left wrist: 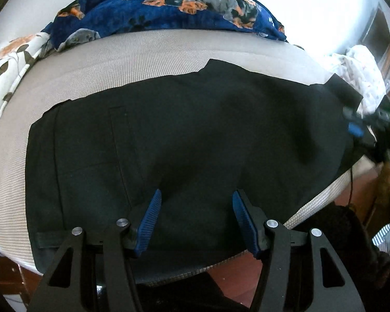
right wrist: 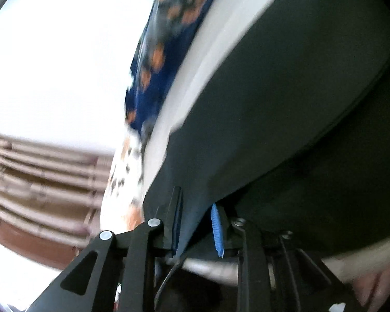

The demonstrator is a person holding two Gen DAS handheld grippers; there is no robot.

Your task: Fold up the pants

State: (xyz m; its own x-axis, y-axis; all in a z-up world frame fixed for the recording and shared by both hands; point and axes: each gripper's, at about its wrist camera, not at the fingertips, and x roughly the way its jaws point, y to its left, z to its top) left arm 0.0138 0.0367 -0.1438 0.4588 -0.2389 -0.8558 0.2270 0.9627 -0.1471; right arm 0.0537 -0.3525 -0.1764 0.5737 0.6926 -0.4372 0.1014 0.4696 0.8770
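Observation:
Black pants [left wrist: 182, 135] lie flat across a beige woven mattress [left wrist: 117, 59], waistband at the left. My left gripper [left wrist: 195, 200] hovers open over their near edge, blue pads apart, holding nothing. My right gripper [left wrist: 356, 127] shows at the pants' far right end. In the blurred right wrist view the right gripper [right wrist: 197, 215] has its jaws partly apart around a lifted edge of the pants [right wrist: 273, 104]. The cloth lies against the left finger [right wrist: 176, 221] and a gap shows before the right pad, so a firm grip is unclear.
A blue dog-print blanket [left wrist: 169, 7] lies along the mattress's far side. A white floral cloth [left wrist: 15, 59] sits at the left, a white patterned cloth [left wrist: 361, 78] at the right. Reddish floor [left wrist: 234, 267] lies below the near edge.

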